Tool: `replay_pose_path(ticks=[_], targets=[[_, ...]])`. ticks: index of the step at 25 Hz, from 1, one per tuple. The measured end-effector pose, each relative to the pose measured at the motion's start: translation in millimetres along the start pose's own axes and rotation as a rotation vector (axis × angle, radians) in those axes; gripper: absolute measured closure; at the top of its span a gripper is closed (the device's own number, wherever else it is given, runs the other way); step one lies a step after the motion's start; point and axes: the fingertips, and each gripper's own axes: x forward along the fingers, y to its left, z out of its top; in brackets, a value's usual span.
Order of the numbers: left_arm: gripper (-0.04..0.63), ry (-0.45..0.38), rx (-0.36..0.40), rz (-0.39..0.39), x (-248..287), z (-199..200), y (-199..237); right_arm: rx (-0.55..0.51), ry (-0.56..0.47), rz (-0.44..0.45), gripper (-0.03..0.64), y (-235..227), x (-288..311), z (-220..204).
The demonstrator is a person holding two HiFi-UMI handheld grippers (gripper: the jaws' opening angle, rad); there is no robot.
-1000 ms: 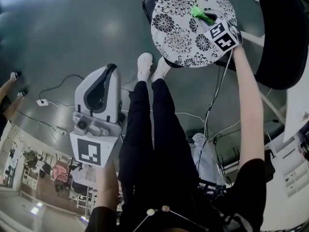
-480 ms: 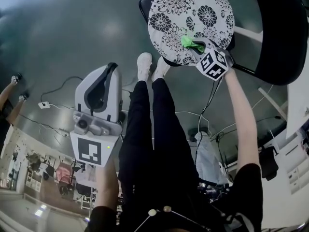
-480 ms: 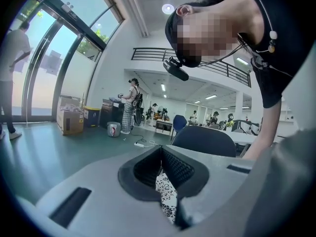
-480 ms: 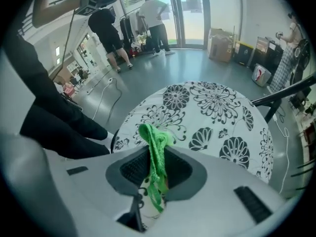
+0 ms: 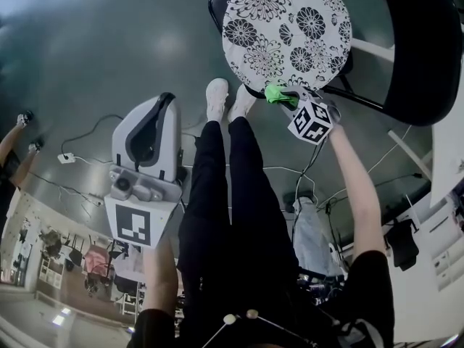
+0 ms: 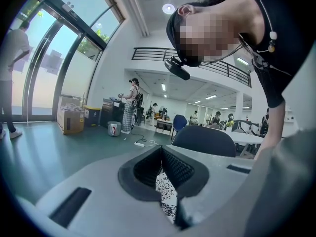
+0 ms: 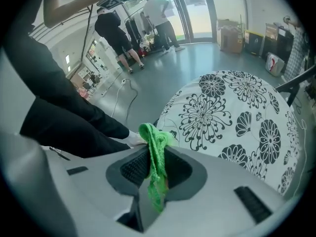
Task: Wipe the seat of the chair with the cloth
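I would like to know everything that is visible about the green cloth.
The green cloth is small, bright green, of soft, knitted-looking fabric, crumpled into a narrow bunch. The right gripper is shut on it: its jaws pinch the middle, one end sticks out past them, and the other hangs down behind them. In the head view the cloth lies at the near edge of the round flowered seat. Whether it touches the seat cannot be told.

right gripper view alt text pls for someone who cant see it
The right gripper is shut on a bunched green cloth, at the edge of a round white chair seat printed with black flowers. To the left are the person's black trouser leg and white shoe, over a grey floor.
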Motion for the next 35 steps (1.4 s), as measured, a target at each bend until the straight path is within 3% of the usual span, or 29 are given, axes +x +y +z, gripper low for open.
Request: replay_pose_path(ticks=[5,9,18,25,30,35], targets=[[0.589,0.000,0.000,0.007,-0.9,-0.8,0.3,-0.016,-0.016,-0.022,0.532,-13.3,-7.3,8.2],[0.589,-0.007,-0.009,0.013,-1.3,0.9,-0.1,-0.028,-0.056,-0.067,0.532,-52.4,-29.4,26.5],[0.589,0.003,-0.001,0.028,-3.9,3.2,-2.8,0.020,-0.011,-0.315,0.532,-192.1,-82.9,8.8],[0.589,0.005,-0.008,0.047,-1.2,2.0,0.1,0.177,-0.008,-0.541,0.532,-284.2,-127.8,-21.2],[0.589,0.004,-0.015,0.040,4.4,3.0,-2.6,0.179,0.053,-0.538,0.532,-304.8,-134.3,-26.5],[0.589,0.009,-0.012,0.028,9.1,2.4,-3.2,0.227,0.062,-0.476,0.532,-290.3,-116.1,-39.6]])
